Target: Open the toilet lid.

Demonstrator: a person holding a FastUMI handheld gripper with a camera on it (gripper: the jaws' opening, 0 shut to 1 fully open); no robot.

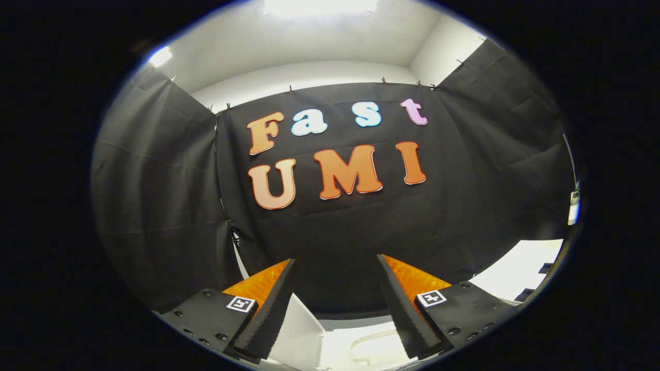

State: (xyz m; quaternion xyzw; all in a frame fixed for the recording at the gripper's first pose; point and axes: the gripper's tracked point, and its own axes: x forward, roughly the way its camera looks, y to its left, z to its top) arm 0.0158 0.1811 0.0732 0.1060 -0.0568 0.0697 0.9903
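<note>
My gripper [336, 260] is open, its two black ridged fingers [270, 314] spread wide with nothing between them. It points slightly upward at the black cloth wall. Low between the fingers and just below them lies a bright white part of the toilet [340, 342], with a rounded shape on it. It is overexposed, and I cannot tell whether this is the lid or whether the lid is up or down. The fingers do not touch it.
Black cloth [154, 206] hangs close ahead and on both sides. A white surface [521, 268] shows low on the right beyond the right finger. A small white device [574, 203] hangs on a cord at the right wall. A ceiling light [319, 6] shines above.
</note>
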